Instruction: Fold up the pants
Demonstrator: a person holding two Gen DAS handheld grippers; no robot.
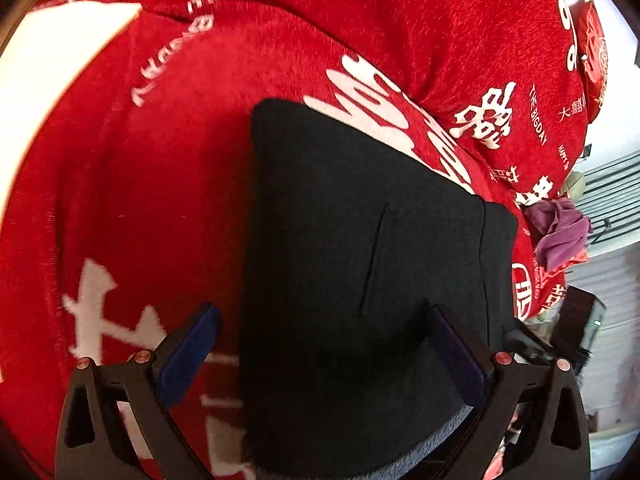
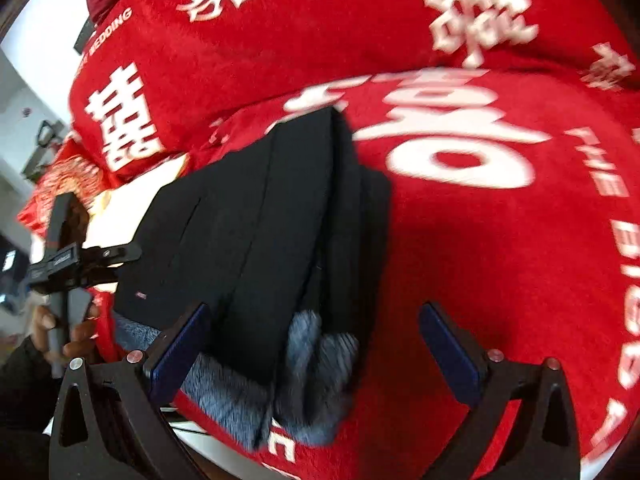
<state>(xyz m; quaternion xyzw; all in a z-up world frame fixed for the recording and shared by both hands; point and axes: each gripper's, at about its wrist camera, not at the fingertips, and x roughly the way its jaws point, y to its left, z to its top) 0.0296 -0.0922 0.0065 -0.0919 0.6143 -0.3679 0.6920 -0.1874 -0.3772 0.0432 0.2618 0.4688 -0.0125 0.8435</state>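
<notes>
Both claws, left gripper [image 1: 324, 344] and right gripper [image 2: 316, 344], gape empty above folded black pants [image 1: 360, 260]; red blanket [image 1: 160, 184] reads "THE BIGDAY".

Open red blanket [image 2: 500, 240] fills the frame's right half, while the folded pants [image 2: 260, 220] and a hand [image 2: 68, 332] crowd the lower left.

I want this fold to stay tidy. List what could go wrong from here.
1. The black pants lie folded in stacked layers on a soft, rumpled red blanket; a nudge could slide them apart.
2. Their grey fleece lining pokes out at the near end, so the edge looks uneven.
3. Both the left gripper and right gripper hang open close over the cloth; a finger could snag a layer.
</notes>
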